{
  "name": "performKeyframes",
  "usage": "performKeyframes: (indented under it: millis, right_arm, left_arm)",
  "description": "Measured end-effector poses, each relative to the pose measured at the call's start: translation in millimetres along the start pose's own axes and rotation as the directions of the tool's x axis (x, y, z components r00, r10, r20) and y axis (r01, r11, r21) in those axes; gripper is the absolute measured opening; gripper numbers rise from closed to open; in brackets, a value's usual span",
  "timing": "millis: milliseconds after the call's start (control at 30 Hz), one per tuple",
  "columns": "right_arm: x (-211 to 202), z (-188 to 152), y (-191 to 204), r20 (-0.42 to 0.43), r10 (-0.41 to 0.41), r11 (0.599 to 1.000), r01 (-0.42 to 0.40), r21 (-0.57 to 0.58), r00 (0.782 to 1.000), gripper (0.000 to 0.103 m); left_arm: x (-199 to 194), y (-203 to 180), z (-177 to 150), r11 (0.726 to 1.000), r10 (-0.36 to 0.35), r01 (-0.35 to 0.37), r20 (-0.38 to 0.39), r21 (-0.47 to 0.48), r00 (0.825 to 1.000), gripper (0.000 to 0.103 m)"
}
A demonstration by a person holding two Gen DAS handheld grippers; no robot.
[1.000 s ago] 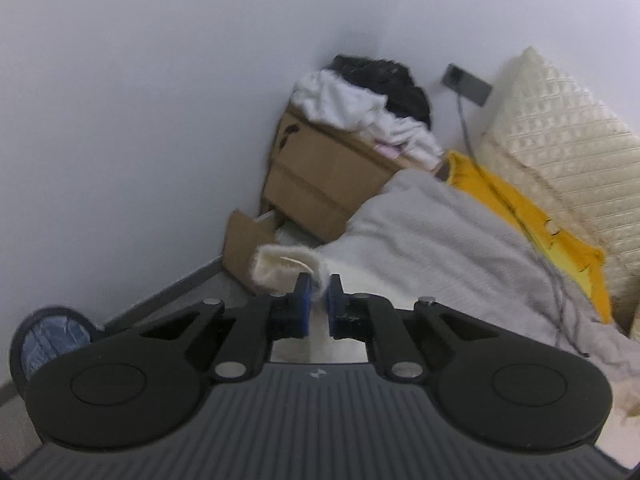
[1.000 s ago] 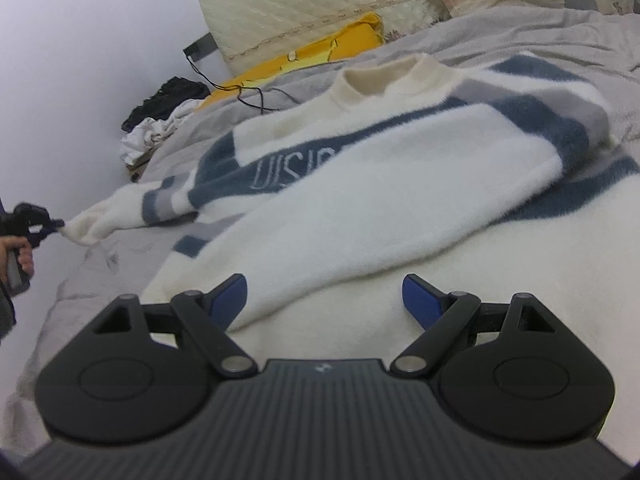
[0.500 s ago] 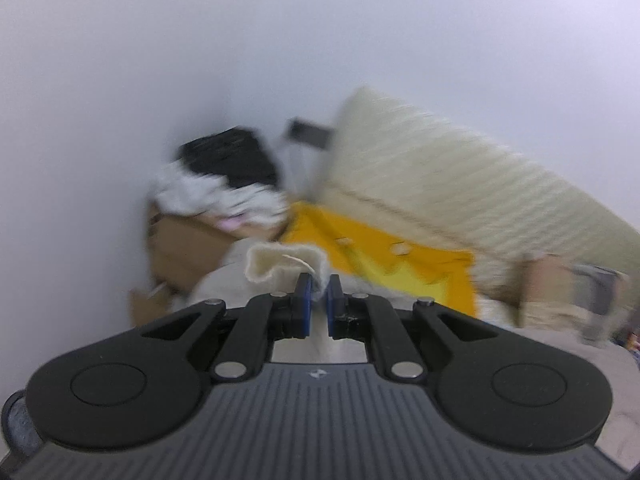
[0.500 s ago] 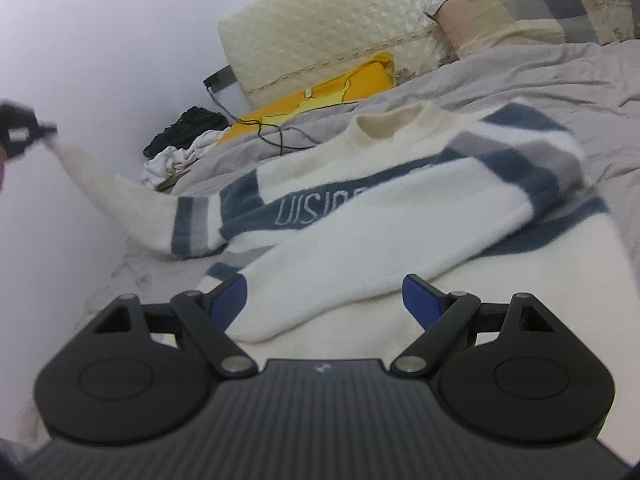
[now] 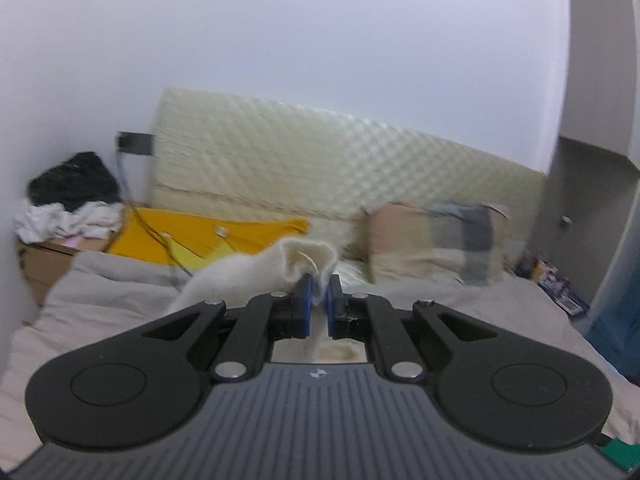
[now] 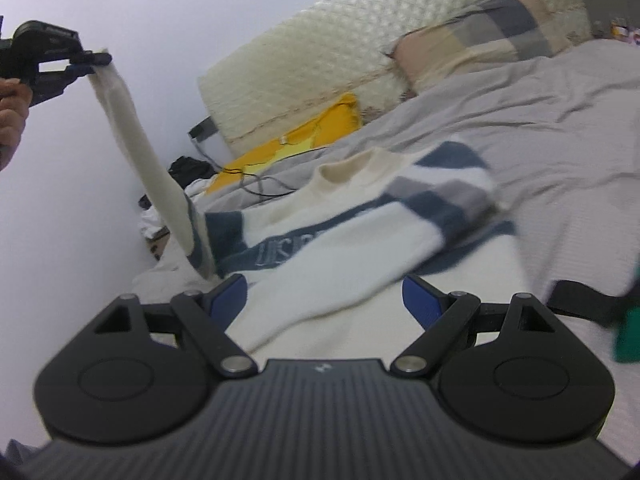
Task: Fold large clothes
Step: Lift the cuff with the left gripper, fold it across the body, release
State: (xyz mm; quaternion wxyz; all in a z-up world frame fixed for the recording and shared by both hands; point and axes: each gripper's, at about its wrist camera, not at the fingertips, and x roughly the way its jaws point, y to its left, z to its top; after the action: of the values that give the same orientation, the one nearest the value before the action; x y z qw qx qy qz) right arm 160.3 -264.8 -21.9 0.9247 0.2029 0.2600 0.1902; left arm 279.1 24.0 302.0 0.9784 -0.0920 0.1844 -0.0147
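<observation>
- Bed [image 6: 540,128]: its grey cover spreads out ahead of both grippers, with a quilted headboard [image 6: 320,40] along its far end.
- Sweater [image 6: 340,240]: cream with navy and grey stripes, it lies flat on the bed just ahead of the right gripper, collar pointing away from it. The near folded edge lies between that gripper's fingers, though the pads do not press on it.
- Sleeve [image 6: 140,140]: it rises steeply from the sweater's left shoulder to the left gripper, stretched nearly straight and clear of the bed.
- Pillow [image 5: 436,240]: checked, blurred, it sits ahead and to the right of the left gripper, against the headboard.
- Yellow cloth [image 5: 200,236]: it lies ahead and to the left of the left gripper, with a dark cable across it.
- Right gripper [image 6: 324,300]: jaws spread wide, holding nothing, low over the sweater.
- Left gripper [image 5: 318,304]: blue pads pressed together on the sleeve's cuff [image 5: 308,258], which bunches up just beyond the tips. In the right wrist view it sits high at the far left, in the person's hand [image 6: 12,116].
</observation>
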Motion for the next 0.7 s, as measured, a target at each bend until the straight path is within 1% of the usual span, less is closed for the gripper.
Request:
performKeyframes:
  millis: [67,167,300,433,567,600,667,700]
  right_arm:
    - [-8.5,3.4,-12.2,0.009,-0.003,0.999,0.003,0.037,1.0,0.086]
    - [-18.6,9.3,-29.1,0.036,-0.007,0.995,0.003,0.101,0.999,0.087]
    - [-26.2,13.0,-43.7,0.067,-0.022,0.99,0.013,0.138,0.997,0.087]
    - [-25.1,11.6,-58.6,0.062,-0.044,0.983,0.032,0.182,0.997,0.087]
    - [-19.7,9.6,-69.3,0.045,-0.072,0.977,0.061,0.202,0.996,0.087]
    - [-18.6,9.1,-71.8,0.039,-0.079,0.975,0.069,0.21,0.996,0.087]
    - [-16.5,7.7,-77.6,0.028,-0.081,0.97,0.072,0.233,0.996,0.087]
    - [-15.9,7.1,-79.9,0.024,-0.083,0.968,0.075,0.241,0.996,0.087]
  left_arm:
    - [10.0,-31.7,-16.2,0.999,-0.013,0.014,-0.024,0.03,1.0,0.008]
    - [24.5,-75.7,-45.7,0.997,-0.049,0.053,-0.064,0.061,0.997,0.008]
    - [51.7,-126.1,-87.3,0.985,-0.102,0.119,-0.137,0.121,0.985,0.008]
    - [78.9,-169.6,-128.0,0.967,-0.154,0.194,-0.229,0.164,0.961,0.008]
    - [100.2,-202.6,-164.5,0.947,-0.185,0.257,-0.325,0.195,0.927,0.008]
    - [102.9,-209.0,-173.3,0.941,-0.198,0.276,-0.346,0.194,0.917,0.009]
    - [108.2,-213.1,-184.9,0.93,-0.25,0.328,-0.367,0.167,0.896,0.009]
    - [109.9,-214.4,-189.0,0.925,-0.266,0.344,-0.369,0.161,0.891,0.01]
